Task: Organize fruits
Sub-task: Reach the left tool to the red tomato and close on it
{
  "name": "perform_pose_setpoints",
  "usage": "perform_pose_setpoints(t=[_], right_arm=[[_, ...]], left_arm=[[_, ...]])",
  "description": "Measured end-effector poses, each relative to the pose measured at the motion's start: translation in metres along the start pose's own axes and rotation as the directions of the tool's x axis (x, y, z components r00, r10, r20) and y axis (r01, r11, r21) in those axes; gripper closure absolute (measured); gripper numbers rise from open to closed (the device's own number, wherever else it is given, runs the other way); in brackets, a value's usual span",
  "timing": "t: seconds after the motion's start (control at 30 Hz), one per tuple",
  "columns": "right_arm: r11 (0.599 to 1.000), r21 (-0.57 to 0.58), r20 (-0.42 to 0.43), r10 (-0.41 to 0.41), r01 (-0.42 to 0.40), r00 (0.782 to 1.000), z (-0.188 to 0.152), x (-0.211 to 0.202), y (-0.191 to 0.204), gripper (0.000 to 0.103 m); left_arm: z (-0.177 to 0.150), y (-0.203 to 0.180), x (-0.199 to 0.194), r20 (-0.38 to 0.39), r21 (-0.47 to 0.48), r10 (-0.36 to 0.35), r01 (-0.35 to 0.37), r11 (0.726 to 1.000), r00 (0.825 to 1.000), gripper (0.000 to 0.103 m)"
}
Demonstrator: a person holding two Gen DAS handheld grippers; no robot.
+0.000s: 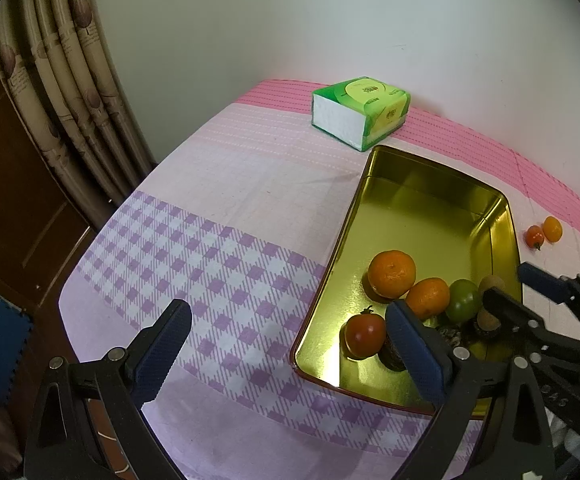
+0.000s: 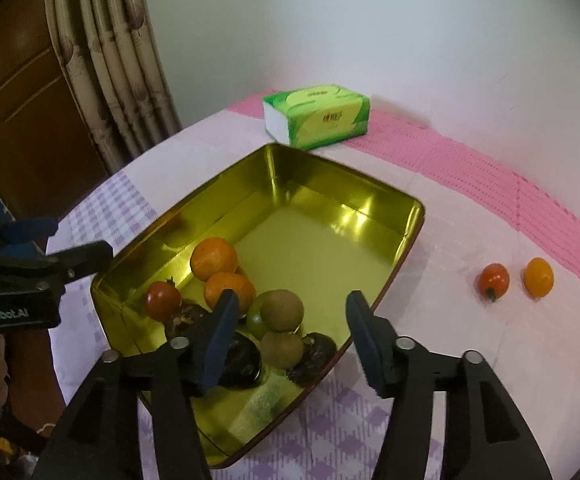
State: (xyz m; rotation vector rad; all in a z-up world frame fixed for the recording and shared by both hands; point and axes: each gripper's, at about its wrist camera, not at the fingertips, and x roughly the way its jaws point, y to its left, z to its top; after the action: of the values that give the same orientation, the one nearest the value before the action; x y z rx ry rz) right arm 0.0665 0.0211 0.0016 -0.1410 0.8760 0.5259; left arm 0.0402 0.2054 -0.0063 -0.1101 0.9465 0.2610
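Right of the gold tray (image 2: 410,236), the small red tomato (image 2: 493,279) and yellow-orange fruit (image 2: 538,276) on the bench look light, smooth, bruisable — grip across their middles, gently; both the left gripper (image 1: 290,344) and the right gripper (image 2: 290,334) have their jaws apart, empty.

The left gripper (image 1: 290,344) has its blue-padded fingers (image 1: 165,344) spread wide, nothing between them. The right gripper (image 2: 292,334) is likewise parted and holds nothing, its fingers (image 2: 364,340) angled forward and down. The two grippers sit near each other, side by side.
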Motion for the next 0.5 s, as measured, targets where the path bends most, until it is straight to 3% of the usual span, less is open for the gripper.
perform_pose_setpoints(t=[0.23,0.5], right_arm=[[0.994,0.067,0.058,-0.091,0.087,0.994,0.0,-0.022,-0.032,0.03],[0.944,0.212,0.021,-0.264,0.254,0.964,-0.025,-0.039,-0.122,0.025]], left_arm=[[-0.001,0.001,0.001,-0.005,0.002,0.003,-0.003,1.0,1.0,0.007],[-0.003,0.001,0.007,-0.015,0.008,0.017,-0.017,1.0,1.0,0.007]])
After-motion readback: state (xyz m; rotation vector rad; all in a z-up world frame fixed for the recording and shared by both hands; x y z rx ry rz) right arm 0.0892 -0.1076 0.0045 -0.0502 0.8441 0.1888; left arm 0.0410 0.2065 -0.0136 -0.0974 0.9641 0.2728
